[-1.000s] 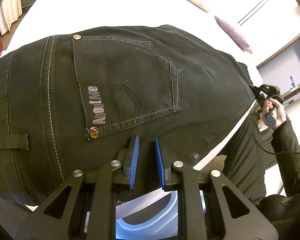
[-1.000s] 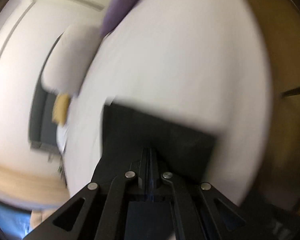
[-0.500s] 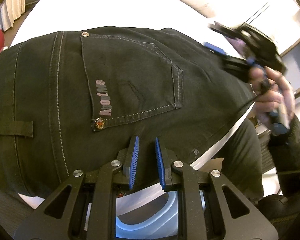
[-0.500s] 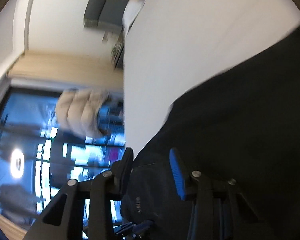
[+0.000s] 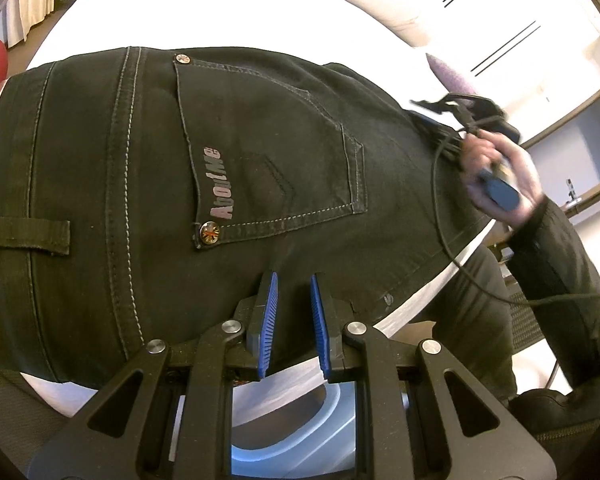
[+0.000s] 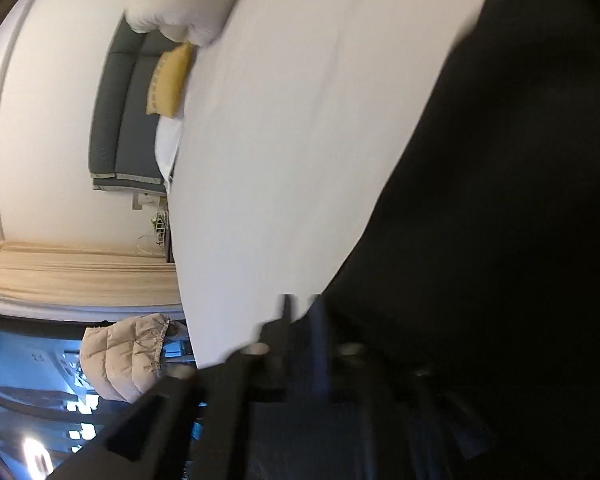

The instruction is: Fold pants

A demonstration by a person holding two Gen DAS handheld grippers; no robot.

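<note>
While the left gripper [image 5: 294,278] is hovering at the near edge of the black pants [image 5: 100,184], its blue pads are standing narrowly apart and pinching nothing. The pants are lying flat on the white bed [image 5: 220,8], seat upward, with only one back pocket [image 5: 276,148] showing, so the leg-over-leg fold is probably done. Farther along, the right gripper [image 6: 302,306] is blurring past the far side of the cloth, its jaws having just opened and carrying nothing that can be seen. The crosswise folds are likely waiting, though the legs' length is running out of view
</note>
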